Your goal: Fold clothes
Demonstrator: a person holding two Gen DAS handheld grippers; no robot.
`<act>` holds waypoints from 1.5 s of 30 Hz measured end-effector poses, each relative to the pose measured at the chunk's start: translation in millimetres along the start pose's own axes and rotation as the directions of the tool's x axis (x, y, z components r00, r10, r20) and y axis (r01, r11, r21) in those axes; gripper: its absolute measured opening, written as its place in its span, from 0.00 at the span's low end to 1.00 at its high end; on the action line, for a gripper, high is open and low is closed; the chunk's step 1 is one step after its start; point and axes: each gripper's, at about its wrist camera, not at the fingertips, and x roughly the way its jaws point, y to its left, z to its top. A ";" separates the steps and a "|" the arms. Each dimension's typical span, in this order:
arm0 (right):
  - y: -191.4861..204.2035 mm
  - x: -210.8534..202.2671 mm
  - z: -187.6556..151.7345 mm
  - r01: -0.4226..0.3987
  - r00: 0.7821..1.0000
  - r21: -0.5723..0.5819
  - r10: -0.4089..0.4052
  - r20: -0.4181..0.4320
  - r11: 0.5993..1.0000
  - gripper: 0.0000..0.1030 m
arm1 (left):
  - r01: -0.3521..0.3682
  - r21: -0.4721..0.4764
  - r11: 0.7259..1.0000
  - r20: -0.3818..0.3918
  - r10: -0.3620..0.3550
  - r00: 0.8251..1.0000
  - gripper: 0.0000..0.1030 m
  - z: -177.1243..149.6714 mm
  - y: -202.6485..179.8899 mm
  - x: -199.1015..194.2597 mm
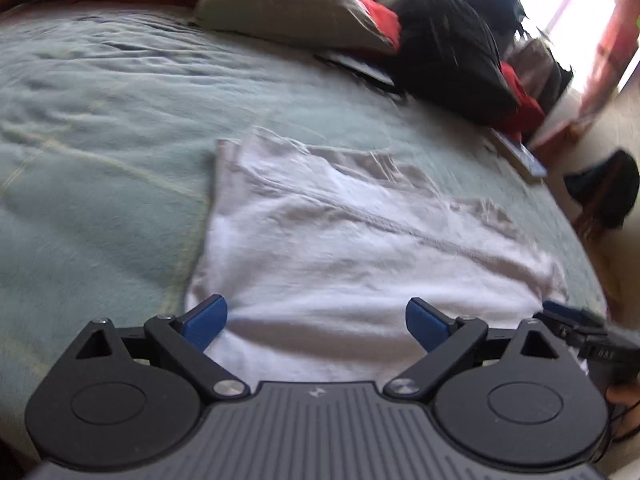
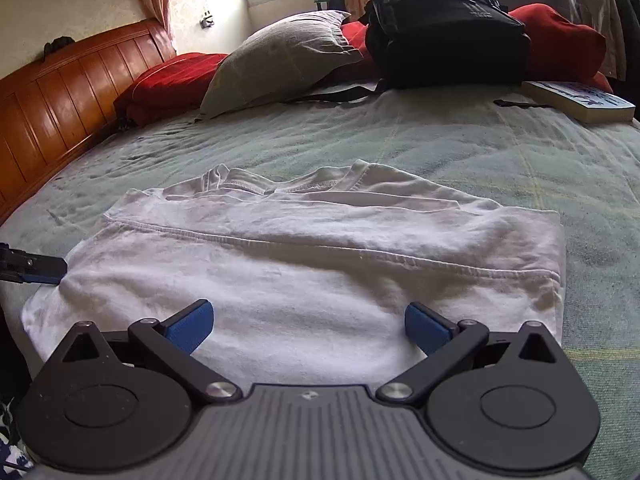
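Note:
A white T-shirt (image 1: 340, 248) (image 2: 320, 256) lies partly folded on the pale green bedspread, sleeves turned in and a hem seam running across it. My left gripper (image 1: 316, 324) hovers open over the shirt's near edge, nothing between its blue pads. In the right wrist view my right gripper (image 2: 308, 326) is open too, above the near edge of the shirt. The right gripper's tip (image 1: 576, 322) shows at the right edge of the left wrist view; the left gripper's tip (image 2: 36, 270) shows at the shirt's left corner in the right wrist view.
A grey pillow (image 2: 280, 60), red cushions (image 2: 172, 80), a black backpack (image 2: 444, 28) and a book (image 2: 580, 100) lie along the far side of the bed. A wooden headboard (image 2: 60, 92) stands at the left. Bare bedspread (image 1: 100, 160) surrounds the shirt.

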 end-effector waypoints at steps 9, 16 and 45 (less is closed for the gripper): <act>3.4 1.9 -0.6 0.018 1.000 -0.011 -0.018 -0.003 1.000 1.00 | -0.036 -0.030 0.999 -0.050 0.034 0.998 0.94 -21.5 2.8 -20.4; 4.2 2.0 -1.3 0.024 1.000 -0.017 -0.024 -0.002 1.000 1.00 | -0.072 0.011 0.997 -0.025 0.072 0.997 0.93 -21.4 -8.7 -41.4; 8.7 2.1 50.5 -0.314 0.946 0.250 0.324 0.005 0.916 1.00 | -0.132 0.230 0.964 0.109 0.110 0.988 0.94 27.2 -59.1 -11.5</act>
